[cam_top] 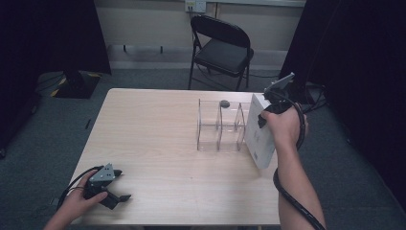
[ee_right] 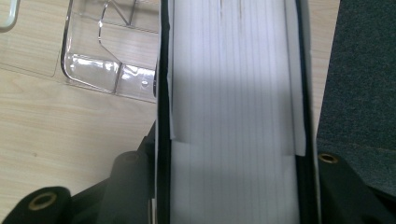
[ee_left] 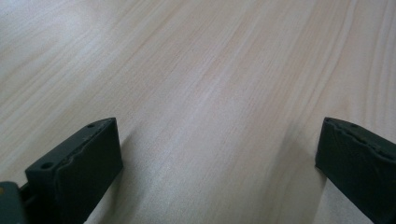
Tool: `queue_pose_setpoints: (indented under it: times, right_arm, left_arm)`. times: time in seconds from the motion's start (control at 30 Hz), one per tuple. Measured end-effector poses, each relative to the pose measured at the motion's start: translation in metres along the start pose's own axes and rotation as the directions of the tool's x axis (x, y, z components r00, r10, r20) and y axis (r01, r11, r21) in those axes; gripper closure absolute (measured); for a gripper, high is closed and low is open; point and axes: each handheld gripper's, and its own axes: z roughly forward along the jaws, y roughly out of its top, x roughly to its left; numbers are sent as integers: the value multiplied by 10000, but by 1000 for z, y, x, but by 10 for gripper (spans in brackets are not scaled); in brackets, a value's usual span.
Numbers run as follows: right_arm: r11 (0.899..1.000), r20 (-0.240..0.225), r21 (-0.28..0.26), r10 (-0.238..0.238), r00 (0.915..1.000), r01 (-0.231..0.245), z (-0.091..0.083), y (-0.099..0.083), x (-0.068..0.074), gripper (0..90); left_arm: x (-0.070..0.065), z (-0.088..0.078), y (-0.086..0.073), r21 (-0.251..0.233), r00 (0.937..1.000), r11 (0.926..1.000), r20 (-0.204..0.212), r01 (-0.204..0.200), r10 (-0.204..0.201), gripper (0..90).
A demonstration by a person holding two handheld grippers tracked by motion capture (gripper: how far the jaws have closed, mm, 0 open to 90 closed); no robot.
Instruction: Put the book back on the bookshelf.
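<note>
White book (cam_top: 258,132), clear organizer (cam_top: 221,125) (see-through), pale wood-grain table (cam_top: 153,134), black tongs (ee_left: 219,163)

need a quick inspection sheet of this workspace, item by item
surface: pale wood table, bare around the work
job's things: white book held upright at the table's right edge, beside a clear acrylic divider rack
clutter: small dark object at the rack's far side, cannot tell what
grippers: right tongs shut on the book's edges; left tongs open, low over the table's near left corner
cables: black cable trails along the right forearm
surroundings: black folding chair, dark curtains, grey carpet
</note>
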Motion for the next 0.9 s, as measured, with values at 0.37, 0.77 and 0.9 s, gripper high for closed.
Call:
queue_pose_setpoints:
  times: [0.37,0.77,0.9]
  right_arm:
    - [9997,26,-219,121,9999,-120,9,10,2,522]
    - [9984,79,-524,192,9998,-187,17,23,7,522]
    - [9980,33,-606,182,9998,-180,19,25,4,522]
  left_arm:
    - [0,0,0,2,10000,10000,-7,-22,22,0]
    - [0,0,0,10,10000,10000,19,-24,24,0]
    - [0,0,0,7,10000,10000,-1,-23,23,0]
